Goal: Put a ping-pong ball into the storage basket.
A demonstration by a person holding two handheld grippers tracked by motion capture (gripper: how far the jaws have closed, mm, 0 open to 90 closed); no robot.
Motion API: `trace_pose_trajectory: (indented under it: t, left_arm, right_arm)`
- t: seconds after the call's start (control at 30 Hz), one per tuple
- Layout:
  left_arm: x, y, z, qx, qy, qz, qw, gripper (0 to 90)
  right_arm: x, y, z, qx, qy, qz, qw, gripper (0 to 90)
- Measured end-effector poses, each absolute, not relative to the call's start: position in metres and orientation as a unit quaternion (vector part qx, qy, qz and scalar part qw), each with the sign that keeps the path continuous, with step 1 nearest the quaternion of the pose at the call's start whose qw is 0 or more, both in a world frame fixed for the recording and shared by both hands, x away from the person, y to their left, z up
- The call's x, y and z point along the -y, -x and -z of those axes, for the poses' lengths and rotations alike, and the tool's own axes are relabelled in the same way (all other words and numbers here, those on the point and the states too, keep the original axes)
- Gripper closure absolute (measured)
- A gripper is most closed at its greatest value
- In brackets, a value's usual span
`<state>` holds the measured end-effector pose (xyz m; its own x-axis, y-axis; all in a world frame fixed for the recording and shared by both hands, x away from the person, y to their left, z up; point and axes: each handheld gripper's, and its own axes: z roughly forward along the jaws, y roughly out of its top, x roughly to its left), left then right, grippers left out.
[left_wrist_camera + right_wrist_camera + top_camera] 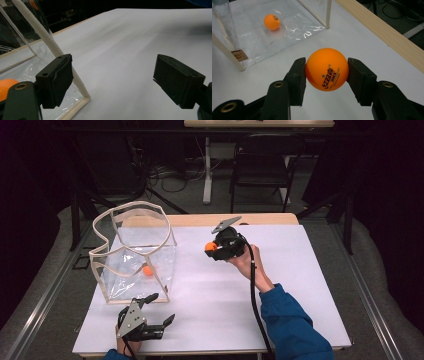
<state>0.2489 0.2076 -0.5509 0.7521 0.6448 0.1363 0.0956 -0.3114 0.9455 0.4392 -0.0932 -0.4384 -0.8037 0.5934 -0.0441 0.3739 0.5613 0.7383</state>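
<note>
Two orange table-tennis balls were in play: you had one ball (327, 69) pinched between the pads of your right gripper (216, 247), jaws closed on its sides, and raised above the white table sheet (280, 285); the second ball (147, 270) already lay on the floor of the clear plastic bag (135, 252). You seemed to be holding the gripped ball toward the bag's open top, so the drop was probably next. Your left gripper (157, 310) rested at the bag's near corner with its jaws wide apart and nothing between them; one pad (56, 80) sat just beside the bag's cream edging (47, 37), likely ready to steady the bag. That bag was soft, glossy and crinkled, with stiff pale trim keeping its mouth open. The held ball was smooth, matte and printed with stars and lettering.
</note>
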Motion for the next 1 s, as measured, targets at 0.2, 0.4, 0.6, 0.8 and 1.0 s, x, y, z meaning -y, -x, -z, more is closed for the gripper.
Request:
trace_pose_trajectory:
  t: [0.2, 0.4, 0.6, 0.8, 1.0]
  left_arm:
    - [-0.208, -0.249, 0.551, -0.240, -0.768, -0.257, 0.536, 15.9]
    - [-0.208, -0.248, 0.550, -0.241, -0.767, -0.257, 0.536, 15.9]
    - [-0.208, -0.249, 0.551, -0.240, -0.768, -0.256, 0.536, 15.9]
    - [-0.208, -0.248, 0.550, -0.240, -0.768, -0.257, 0.535, 15.9]
    - [-0.208, -0.248, 0.551, -0.239, -0.768, -0.257, 0.535, 15.9]
  right_arm:
    - [0.091, -0.439, 0.431, -0.869, -0.273, -0.385, 0.149, 50.9]
    - [0.088, -0.439, 0.423, -0.867, -0.268, -0.392, 0.154, 50.8]
    - [0.085, -0.437, 0.417, -0.866, -0.262, -0.395, 0.158, 50.8]
    - [0.085, -0.438, 0.411, -0.864, -0.261, -0.401, 0.159, 50.8]
    - [0.081, -0.438, 0.407, -0.863, -0.256, -0.404, 0.160, 50.9]
